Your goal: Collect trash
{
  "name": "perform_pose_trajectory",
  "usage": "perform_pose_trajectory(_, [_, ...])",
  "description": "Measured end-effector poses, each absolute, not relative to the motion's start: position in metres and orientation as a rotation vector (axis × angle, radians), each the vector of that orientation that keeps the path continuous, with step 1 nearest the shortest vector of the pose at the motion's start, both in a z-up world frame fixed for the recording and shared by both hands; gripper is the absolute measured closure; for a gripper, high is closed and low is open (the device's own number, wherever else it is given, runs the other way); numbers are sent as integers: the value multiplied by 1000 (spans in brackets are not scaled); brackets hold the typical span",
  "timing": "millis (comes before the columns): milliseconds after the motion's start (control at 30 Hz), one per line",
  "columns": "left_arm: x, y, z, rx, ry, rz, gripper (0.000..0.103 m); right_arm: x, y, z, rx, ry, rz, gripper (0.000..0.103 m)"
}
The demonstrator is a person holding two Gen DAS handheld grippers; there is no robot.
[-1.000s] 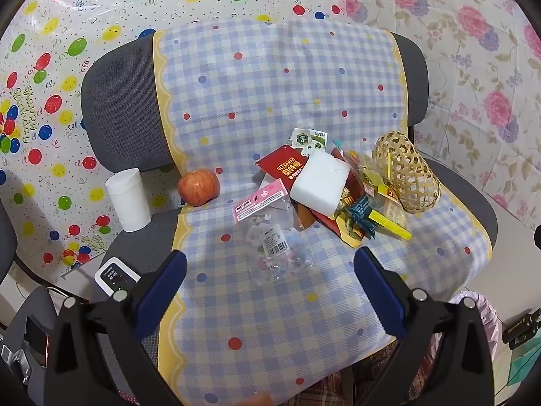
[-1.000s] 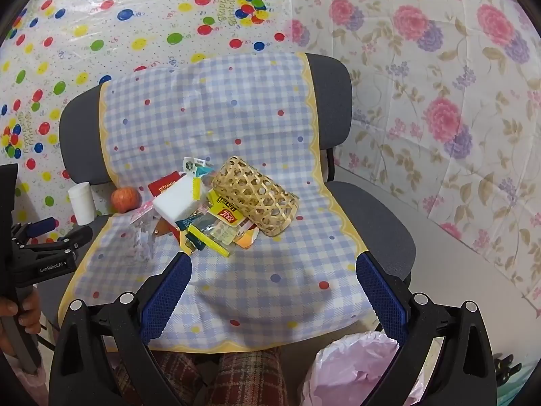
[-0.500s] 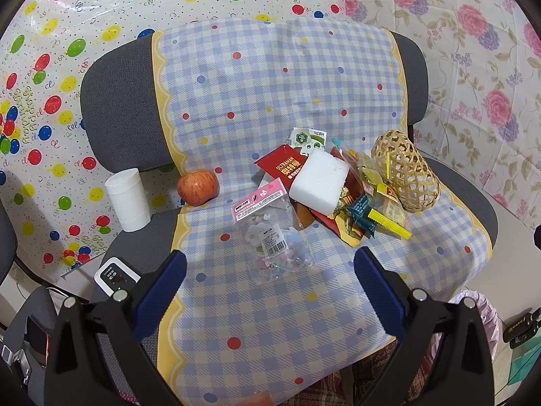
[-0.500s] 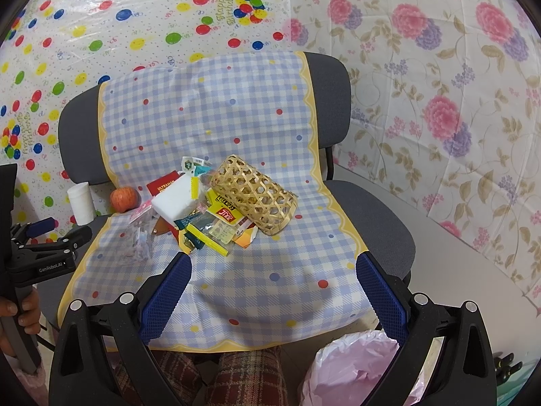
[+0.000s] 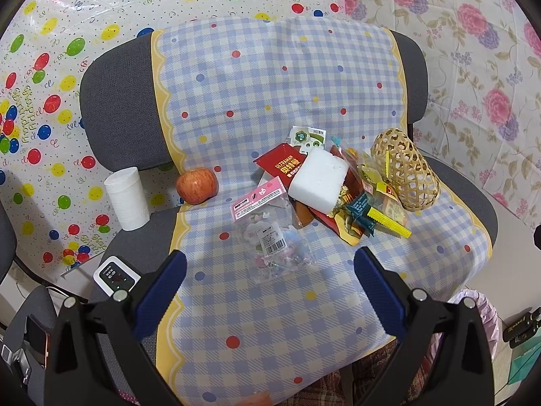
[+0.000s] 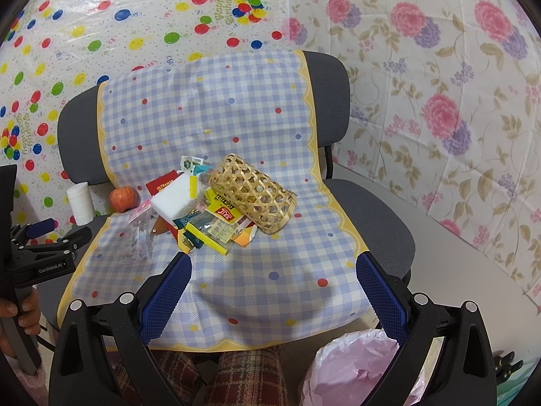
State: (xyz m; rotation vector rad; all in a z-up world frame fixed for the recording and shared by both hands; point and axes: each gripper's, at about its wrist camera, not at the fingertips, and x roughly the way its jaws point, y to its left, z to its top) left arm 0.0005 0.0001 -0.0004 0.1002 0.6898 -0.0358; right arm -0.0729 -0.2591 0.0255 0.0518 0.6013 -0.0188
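Almost nothing has shifted over the last second: the left gripper (image 5: 269, 270) stays spread and empty above the clear packet (image 5: 275, 247); the wrapper pile (image 6: 209, 216) lies untouched; the right gripper (image 6: 273, 280) hovers released, bin bag (image 6: 358, 368) below.

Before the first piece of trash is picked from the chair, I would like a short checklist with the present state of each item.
1. Left tongs open, holding nothing: ok.
2. Right tongs open, holding nothing: ok.
3. Pink-lined trash bin within view, mouth open: ok.
4. Wrapper pile uncovered from the front: ok.
5. Woven basket upright: not ok, it lies on its side against the wrappers.
6. Apple apart from the trash: ok.
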Motion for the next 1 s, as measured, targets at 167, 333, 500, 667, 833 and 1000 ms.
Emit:
perform_pose_trajectory(167, [1, 0, 0, 100, 690, -36, 7, -73, -259, 25, 52, 601, -19, 6])
perform_pose_trajectory(333, [1, 0, 0, 101, 690, -36, 7, -73, -259, 26, 52, 601, -18, 6])
perform_pose_trajectory(500, [1, 0, 0, 100, 690, -36, 7, -73, -258, 26, 53, 601, -18, 6])
perform_pose_trajectory(667, [1, 0, 0, 100, 690, -35, 7, -72, -258, 27, 52, 602, -19, 6])
perform_pose_trajectory(833, [1, 0, 0, 101, 690, -35, 7, -72, -258, 27, 52, 601, -20, 6])
perform_pose_trajectory(1000, [-2, 0, -11, 100, 689, -34, 7, -72, -258, 27, 52, 601, -20, 6])
